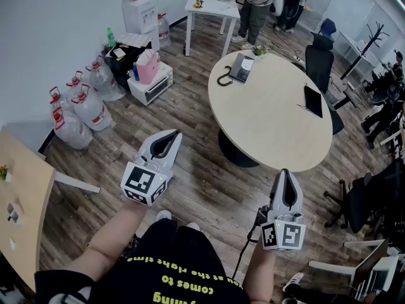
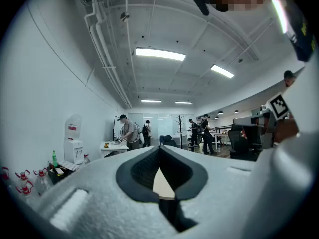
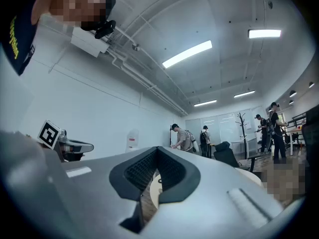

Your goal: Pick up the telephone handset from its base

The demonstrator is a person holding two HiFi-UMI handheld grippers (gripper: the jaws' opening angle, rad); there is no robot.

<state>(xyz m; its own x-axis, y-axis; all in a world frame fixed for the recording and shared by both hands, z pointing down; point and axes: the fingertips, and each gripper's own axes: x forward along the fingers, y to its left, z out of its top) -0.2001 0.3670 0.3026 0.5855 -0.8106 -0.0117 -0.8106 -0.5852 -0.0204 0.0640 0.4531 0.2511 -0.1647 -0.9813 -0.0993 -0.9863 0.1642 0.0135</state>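
A grey telephone sits on the far left part of the round beige table, and a black curved piece lies beside it. Both grippers hover over the wooden floor, well short of the table. My left gripper is shut and holds nothing; in the left gripper view its jaws meet, with a strip of the table showing behind them. My right gripper is shut and empty too, with its jaws pressed together in the right gripper view.
A black flat pad lies on the table's right side. Office chairs stand behind it. Several water jugs, a microwave and a water dispenser line the left wall. People stand by a white table at the back.
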